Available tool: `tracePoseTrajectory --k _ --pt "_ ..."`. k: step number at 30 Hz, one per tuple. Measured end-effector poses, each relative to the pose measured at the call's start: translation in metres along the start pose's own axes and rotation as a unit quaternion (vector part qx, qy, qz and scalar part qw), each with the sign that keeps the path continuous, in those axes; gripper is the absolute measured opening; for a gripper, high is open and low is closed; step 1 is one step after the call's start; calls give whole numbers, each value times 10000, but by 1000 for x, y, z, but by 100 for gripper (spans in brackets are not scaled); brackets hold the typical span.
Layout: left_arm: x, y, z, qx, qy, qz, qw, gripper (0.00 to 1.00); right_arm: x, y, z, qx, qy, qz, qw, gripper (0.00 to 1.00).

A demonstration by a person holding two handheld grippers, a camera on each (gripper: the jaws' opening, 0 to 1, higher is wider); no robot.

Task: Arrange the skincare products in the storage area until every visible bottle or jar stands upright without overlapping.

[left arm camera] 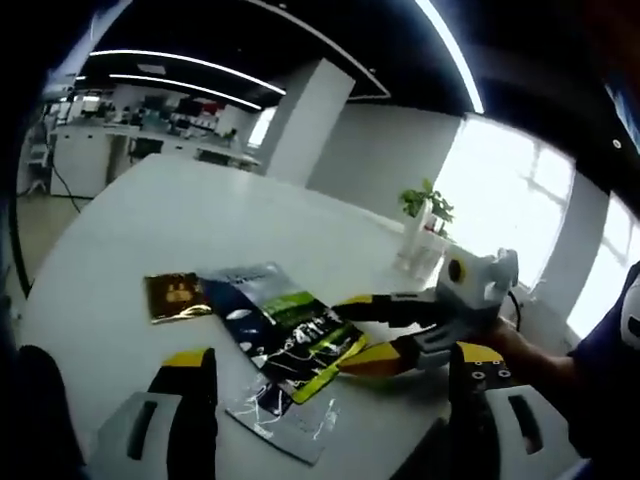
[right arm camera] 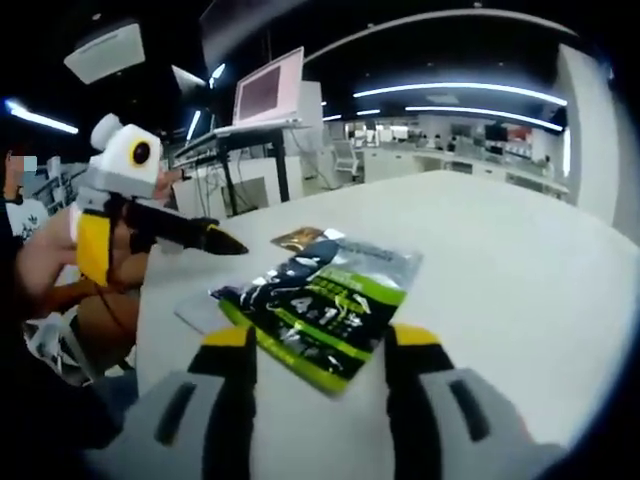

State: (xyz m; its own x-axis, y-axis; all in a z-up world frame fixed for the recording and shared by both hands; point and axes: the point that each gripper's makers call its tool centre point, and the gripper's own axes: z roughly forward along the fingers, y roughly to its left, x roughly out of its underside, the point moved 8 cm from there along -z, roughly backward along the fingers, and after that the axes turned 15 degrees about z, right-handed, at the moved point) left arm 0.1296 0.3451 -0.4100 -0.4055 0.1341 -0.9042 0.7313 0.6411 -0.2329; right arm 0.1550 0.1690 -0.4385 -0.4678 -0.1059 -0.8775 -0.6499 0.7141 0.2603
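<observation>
On white table [left arm camera: 180,220], overlapping sachets [left arm camera: 295,335]

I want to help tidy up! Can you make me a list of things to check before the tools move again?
1. Bottles or jars on the white round table: not ok, I see flat packets, not bottles.
2. Packets not overlapping: not ok, the dark flat packet with green and yellow print lies across a clear silvery flat packet; the small brown and gold square packet sits at its other end.
3. Left tool open: ok, jaws apart, holding nothing.
4. Right tool open: ok, jaws apart around the printed packet's near edge.
5. Right tool touching that packet: cannot tell.
6. Everything in sight on the table: ok.
</observation>
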Motion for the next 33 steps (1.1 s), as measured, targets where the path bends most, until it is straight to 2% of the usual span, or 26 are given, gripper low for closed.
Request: tracePoseTrajectory --k 7,11,24,33 --pt "-3 2 7 26 100 -55 9999 98 0 0 0 -23 -58 69 10000 51" --pt "-4 3 11 112 94 -250 9996 99 1 0 0 -43 -103 89 9999 52" --pt "-4 6 22 91 263 -406 9988 99 1 -2 2 -39 -156 87 9998 52" --pt "-10 5 27 246 280 -567 9977 99 1 -5 2 -73 -248 188 9995 52"
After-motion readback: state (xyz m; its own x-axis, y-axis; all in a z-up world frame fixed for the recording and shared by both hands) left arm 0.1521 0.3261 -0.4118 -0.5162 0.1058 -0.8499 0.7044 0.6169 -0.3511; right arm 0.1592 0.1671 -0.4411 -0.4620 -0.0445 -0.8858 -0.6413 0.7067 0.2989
